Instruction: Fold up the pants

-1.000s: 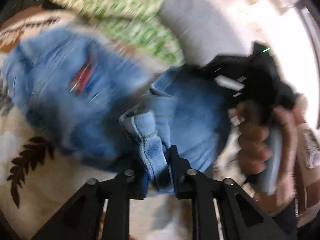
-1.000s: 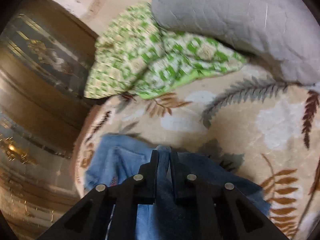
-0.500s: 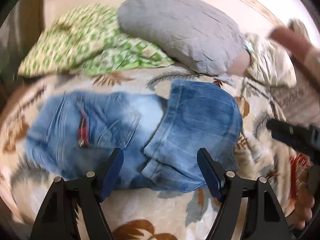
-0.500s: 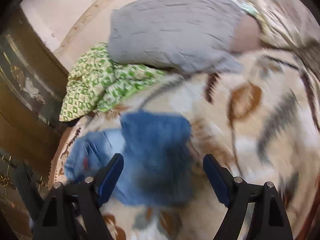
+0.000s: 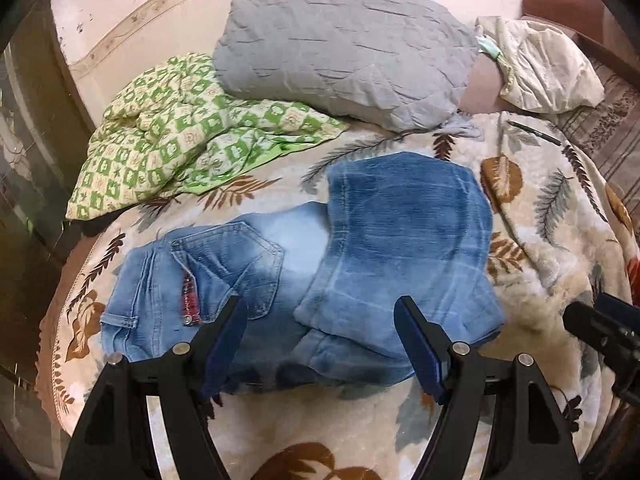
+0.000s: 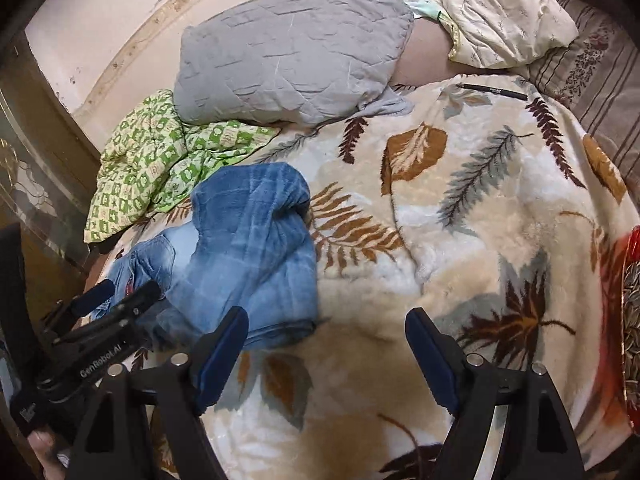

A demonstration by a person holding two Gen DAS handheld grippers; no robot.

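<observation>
The folded blue denim pants [image 5: 360, 264] lie on the leaf-patterned cream blanket [image 6: 460, 240]. The left hand-held gripper [image 5: 320, 328] is spread wide and empty. The right hand-held gripper [image 6: 326, 340] is likewise.

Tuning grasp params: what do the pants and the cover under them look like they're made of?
Pants: denim, washed blue with faded patches; visible twill grain, stitched seams, a back pocket. Looks fairly stiff, holds its fold.
Blanket: plush fleece-like pile, cream with leaf print; fuzzy, matte surface. Fibre can't be told.
</observation>
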